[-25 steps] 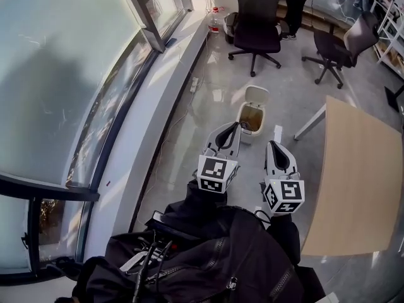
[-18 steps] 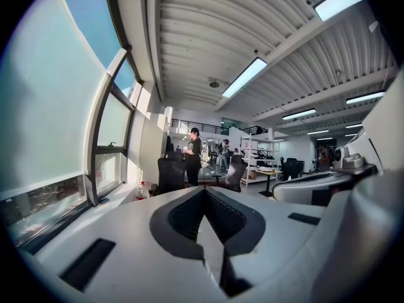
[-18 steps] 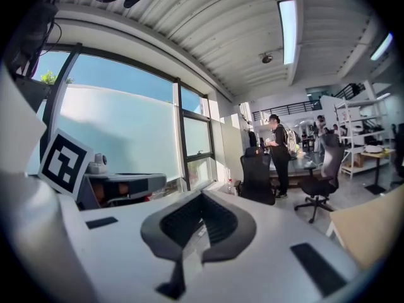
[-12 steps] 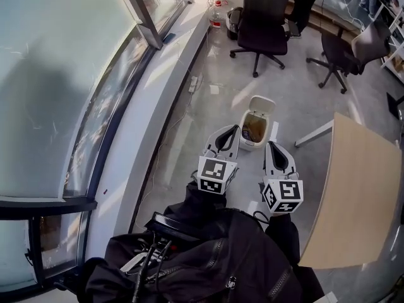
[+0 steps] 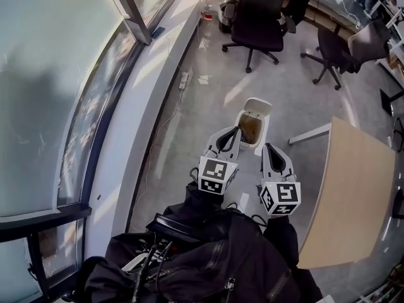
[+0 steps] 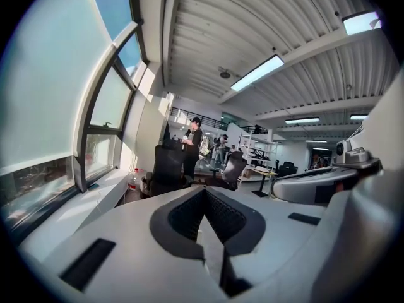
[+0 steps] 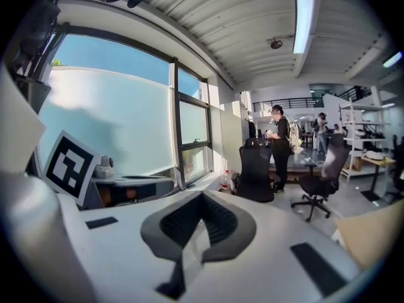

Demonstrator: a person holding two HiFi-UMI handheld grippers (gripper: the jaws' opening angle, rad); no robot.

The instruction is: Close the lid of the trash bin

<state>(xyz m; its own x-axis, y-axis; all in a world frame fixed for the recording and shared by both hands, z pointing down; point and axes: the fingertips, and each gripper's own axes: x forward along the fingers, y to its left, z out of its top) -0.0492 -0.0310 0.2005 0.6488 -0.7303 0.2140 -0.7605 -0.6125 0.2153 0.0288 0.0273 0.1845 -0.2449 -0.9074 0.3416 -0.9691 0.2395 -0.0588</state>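
Note:
In the head view a small white trash bin (image 5: 250, 130) stands on the grey floor with its lid (image 5: 259, 108) tipped up and back, showing a brown inside. My left gripper (image 5: 234, 130) is shut and empty, its tip just left of the bin's near rim in the picture. My right gripper (image 5: 268, 146) is also shut and empty, a little nearer to me and to the bin's right. Both gripper views look level across the room, and the bin does not appear in them. There the left gripper (image 6: 204, 191) and right gripper (image 7: 201, 196) show their pads pressed together.
A wooden table (image 5: 360, 194) stands at the right. Two black office chairs (image 5: 255, 17) (image 5: 344, 43) stand beyond the bin. A long window ledge (image 5: 158, 87) runs along the left, with a power strip (image 5: 184, 79) on the floor beside it. A person (image 7: 281, 145) stands far off.
The view has moved forward. The bin now lies closer to both gripper tips, and the table edge has come nearer on the right. Both grippers stay shut.

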